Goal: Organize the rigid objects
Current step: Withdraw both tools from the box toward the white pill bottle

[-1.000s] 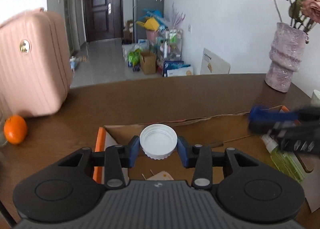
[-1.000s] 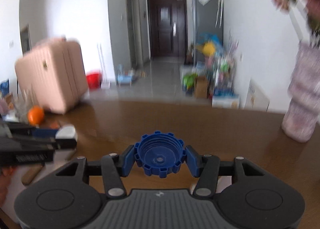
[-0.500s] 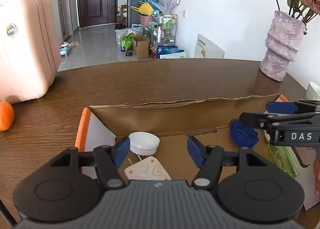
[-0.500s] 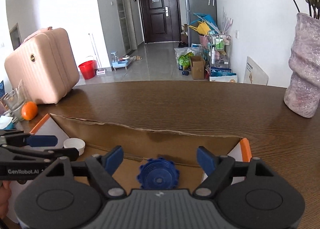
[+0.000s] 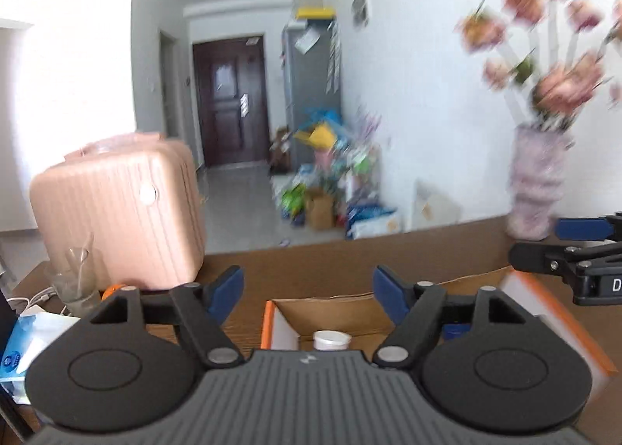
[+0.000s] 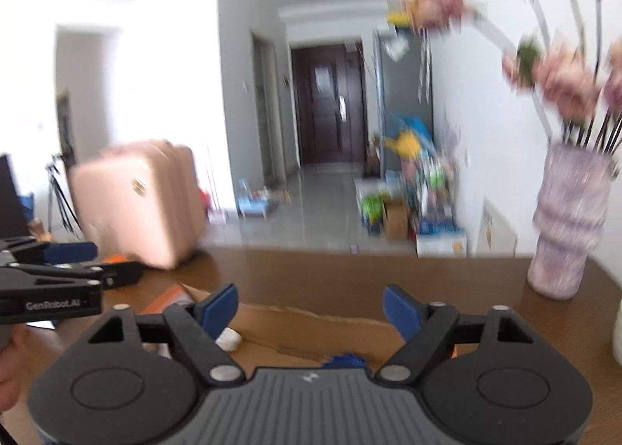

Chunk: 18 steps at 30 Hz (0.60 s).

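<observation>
A white cap (image 5: 331, 340) lies in the open cardboard box (image 5: 330, 301) with orange-edged flaps, just below my left gripper (image 5: 307, 289). Its jaws are opening with nothing between them. In the right wrist view a blue ridged cap (image 6: 344, 361) lies in the same box (image 6: 311, 328), partly hidden behind the gripper body, and the white cap (image 6: 229, 340) sits to its left. My right gripper (image 6: 311, 307) hangs above the box, jaws opening and empty. Each gripper shows at the edge of the other's view: the right gripper (image 5: 575, 254) and the left gripper (image 6: 58, 277).
The box rests on a brown wooden table (image 5: 311, 258). A pink suitcase (image 5: 116, 211) stands at the far left, with a glass (image 5: 76, 281), an orange (image 5: 112, 289) and a blue tissue pack (image 5: 23, 347) near it. A vase of flowers (image 5: 536, 192) stands at the far right.
Both grippers let go of their caps, which now lie in the box. The jaws have spread wider, and both grippers have risen and drawn back from the box.
</observation>
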Available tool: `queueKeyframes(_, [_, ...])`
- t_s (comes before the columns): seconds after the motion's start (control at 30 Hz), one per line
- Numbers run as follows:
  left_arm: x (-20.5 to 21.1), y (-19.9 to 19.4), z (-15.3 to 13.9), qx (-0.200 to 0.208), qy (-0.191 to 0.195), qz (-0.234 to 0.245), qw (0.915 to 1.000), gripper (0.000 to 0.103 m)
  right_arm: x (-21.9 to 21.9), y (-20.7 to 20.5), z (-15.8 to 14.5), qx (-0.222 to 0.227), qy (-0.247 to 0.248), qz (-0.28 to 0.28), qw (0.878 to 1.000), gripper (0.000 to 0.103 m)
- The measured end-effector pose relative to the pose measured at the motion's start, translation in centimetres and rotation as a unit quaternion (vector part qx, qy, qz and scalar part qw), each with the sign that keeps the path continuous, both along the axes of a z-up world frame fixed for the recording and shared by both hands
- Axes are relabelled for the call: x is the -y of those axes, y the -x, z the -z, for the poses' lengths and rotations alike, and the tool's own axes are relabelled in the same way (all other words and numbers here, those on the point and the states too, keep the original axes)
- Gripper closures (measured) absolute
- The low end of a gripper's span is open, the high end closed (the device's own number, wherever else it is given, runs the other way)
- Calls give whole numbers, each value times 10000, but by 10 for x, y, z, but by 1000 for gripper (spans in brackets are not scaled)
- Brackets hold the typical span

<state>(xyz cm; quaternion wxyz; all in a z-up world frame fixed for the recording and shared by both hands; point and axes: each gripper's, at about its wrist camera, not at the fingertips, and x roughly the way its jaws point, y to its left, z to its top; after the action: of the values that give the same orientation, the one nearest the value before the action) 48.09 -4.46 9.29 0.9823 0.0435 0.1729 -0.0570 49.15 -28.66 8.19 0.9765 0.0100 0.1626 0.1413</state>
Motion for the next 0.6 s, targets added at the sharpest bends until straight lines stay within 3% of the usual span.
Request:
queueKeyframes(0.07, [-4,29,-6,153,-34,-38,9999,25,-2,32,-3,376,65,30,9993,16])
queueKeyframes(0.13, [-4,56,-10,257,-96,-266,9993,25,-6,58,-4,453,210,138,9987,16])
queueKeyframes(0.33, [-10,139,-10,423,176,-326,9984,25,-16,131,-1,368,383,16,9986,16])
queueKeyframes(0.47, [-18,187,-2,436,164,-359,9983,24,-13,181,6,322,363,12,9988,16])
queueKeyframes(0.6, [-23,226,16,241,263,-345,9988,23,-10,230,22,176,266,10,9995,16])
